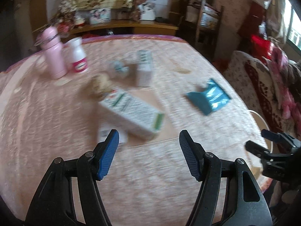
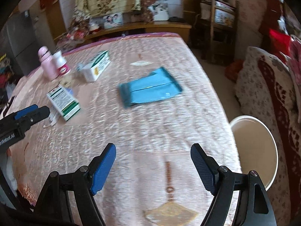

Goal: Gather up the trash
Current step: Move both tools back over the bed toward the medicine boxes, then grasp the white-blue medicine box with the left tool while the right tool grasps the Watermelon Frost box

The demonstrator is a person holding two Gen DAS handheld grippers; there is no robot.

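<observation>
A pink-clothed table (image 1: 47, 113) holds scattered trash. A white and green carton (image 1: 131, 113) lies just beyond my open, empty left gripper (image 1: 148, 137); it also shows in the right wrist view (image 2: 64, 103). A flat blue packet (image 2: 150, 88) lies in the middle of the table, well ahead of my open, empty right gripper (image 2: 153, 150); it also shows in the left wrist view (image 1: 208, 96). A second white and green box (image 2: 96, 66), a crumpled wrapper (image 1: 101, 84) and a small paper slip (image 1: 111, 133) lie nearby. A white bucket (image 2: 254, 150) stands at the table's right edge.
A pink bottle (image 1: 52, 52) and a white bottle with red label (image 1: 78, 56) stand at the table's far left. A patterned sofa (image 2: 272, 94) lies right of the bucket. A wooden shelf (image 2: 150, 26) and chair (image 2: 218, 18) stand behind the table.
</observation>
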